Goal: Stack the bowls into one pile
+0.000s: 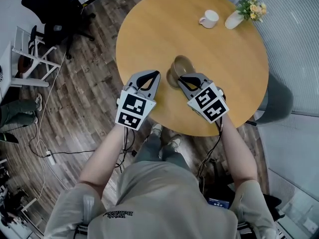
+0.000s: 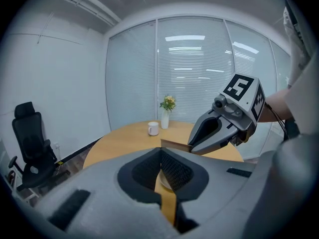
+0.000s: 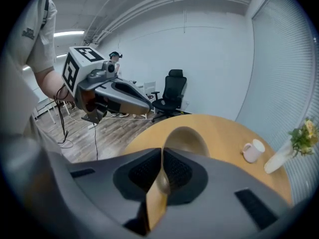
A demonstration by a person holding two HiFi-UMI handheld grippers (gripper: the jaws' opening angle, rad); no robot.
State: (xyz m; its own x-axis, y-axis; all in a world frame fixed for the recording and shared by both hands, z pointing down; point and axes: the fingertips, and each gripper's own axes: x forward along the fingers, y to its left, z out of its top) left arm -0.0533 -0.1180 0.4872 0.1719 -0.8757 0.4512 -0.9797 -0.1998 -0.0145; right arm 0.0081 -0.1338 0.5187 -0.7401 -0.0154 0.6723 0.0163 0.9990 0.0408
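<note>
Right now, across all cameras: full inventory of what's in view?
table: 1, light wood, round, centre
bowl: 1 seen, brown, tilted at table's near edge
mug: 1, white, far side of table
vase: 1, white, holding yellow flowers, right of mug
office chair: 1, black, floor beyond table's left
rack: 1, white, floor left of table
power strip: 1, white, floor lower left
bystander: 1, dark trousers, left edge
left hand-held gripper: 1, grey, jaws together, just left of bowl
right hand-held gripper: 1, grey, shut on bowl's rim
</note>
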